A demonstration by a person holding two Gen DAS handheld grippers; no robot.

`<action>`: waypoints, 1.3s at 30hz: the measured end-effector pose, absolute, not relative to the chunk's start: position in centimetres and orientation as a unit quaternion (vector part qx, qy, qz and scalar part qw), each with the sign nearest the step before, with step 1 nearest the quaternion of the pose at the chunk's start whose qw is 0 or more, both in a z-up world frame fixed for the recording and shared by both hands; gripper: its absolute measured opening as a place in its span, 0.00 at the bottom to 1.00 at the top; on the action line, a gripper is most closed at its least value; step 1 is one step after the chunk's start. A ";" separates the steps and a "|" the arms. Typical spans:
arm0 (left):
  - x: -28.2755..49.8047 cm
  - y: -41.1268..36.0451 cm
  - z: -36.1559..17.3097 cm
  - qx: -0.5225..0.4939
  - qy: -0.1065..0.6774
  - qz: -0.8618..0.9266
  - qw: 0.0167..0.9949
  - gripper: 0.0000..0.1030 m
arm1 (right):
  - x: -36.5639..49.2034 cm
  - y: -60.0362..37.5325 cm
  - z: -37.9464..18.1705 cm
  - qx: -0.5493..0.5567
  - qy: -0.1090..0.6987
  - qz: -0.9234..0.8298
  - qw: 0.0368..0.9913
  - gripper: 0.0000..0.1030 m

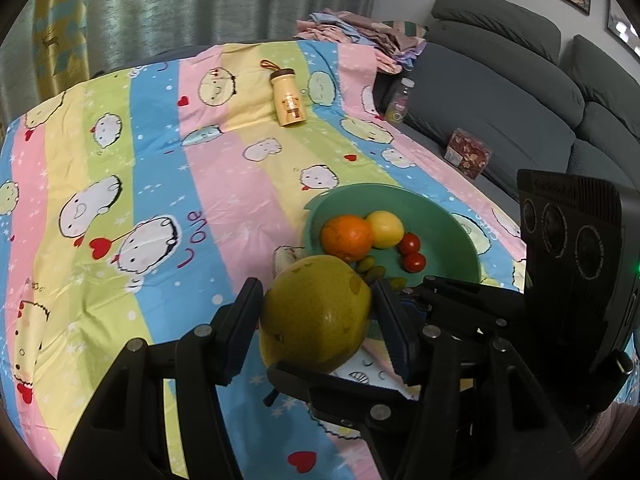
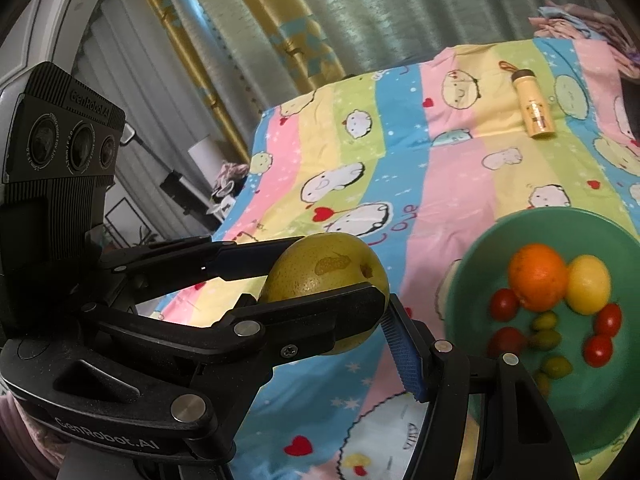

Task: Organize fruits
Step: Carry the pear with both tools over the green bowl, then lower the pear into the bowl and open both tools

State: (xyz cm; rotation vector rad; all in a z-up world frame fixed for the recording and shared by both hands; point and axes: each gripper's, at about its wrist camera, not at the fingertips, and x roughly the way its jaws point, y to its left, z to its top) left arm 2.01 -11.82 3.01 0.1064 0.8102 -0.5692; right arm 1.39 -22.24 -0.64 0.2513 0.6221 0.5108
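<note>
Left gripper (image 1: 316, 320) and right gripper (image 2: 320, 312) both clamp the big yellow-green round pomelo (image 1: 316, 314), pinched crosswise and held above the striped cartoon bedsheet (image 1: 160, 168). Teal round plastic bowl (image 1: 452, 216), already holding an orange, tomatoes and small fruits, lies just beyond the pomelo, nearer the right gripper, near the sheet's sofa-side edge.

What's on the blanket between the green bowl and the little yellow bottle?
Nothing; in both views only bare cartoon blanket stretches between the green bowl and the little yellow bottle.
</note>
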 end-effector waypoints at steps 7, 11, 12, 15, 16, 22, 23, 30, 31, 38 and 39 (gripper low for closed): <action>2.2 -14.1 3.2 0.061 0.388 -0.286 0.874 0.55 | 1.0 -24.3 -0.5 0.129 0.294 0.230 0.919 0.64; 2.3 -15.2 3.1 0.068 0.388 -0.293 0.871 0.55 | 0.7 -25.3 -0.6 0.136 0.292 0.222 0.920 0.64; 2.3 -15.5 3.1 0.070 0.388 -0.295 0.870 0.55 | 0.7 -25.6 -0.6 0.138 0.291 0.220 0.921 0.64; 2.4 -16.4 3.1 0.075 0.389 -0.301 0.867 0.55 | 0.7 -26.3 -0.6 0.143 0.289 0.214 0.922 0.64; 2.5 -16.7 3.0 0.076 0.390 -0.303 0.866 0.55 | 0.6 -26.6 -0.6 0.145 0.289 0.212 0.922 0.64; 2.7 -18.3 2.8 0.084 0.393 -0.314 0.860 0.55 | 0.3 -28.1 -0.8 0.154 0.286 0.199 0.925 0.64; 2.7 -18.5 2.7 0.085 0.393 -0.316 0.859 0.55 | 0.3 -28.4 -0.9 0.156 0.286 0.197 0.925 0.64; 2.9 -20.3 2.1 0.089 0.401 -0.329 0.851 0.55 | 0.1 -30.0 -1.4 0.165 0.289 0.185 0.925 0.64; 2.9 -20.5 2.0 0.090 0.402 -0.330 0.850 0.55 | 0.0 -30.3 -1.5 0.166 0.290 0.183 0.925 0.64; 3.2 -22.0 1.2 0.094 0.412 -0.340 0.840 0.55 | -0.2 -31.8 -2.2 0.176 0.297 0.172 0.923 0.64; 3.2 -22.1 1.1 0.094 0.413 -0.341 0.839 0.55 | -0.2 -32.1 -2.3 0.178 0.298 0.170 0.922 0.64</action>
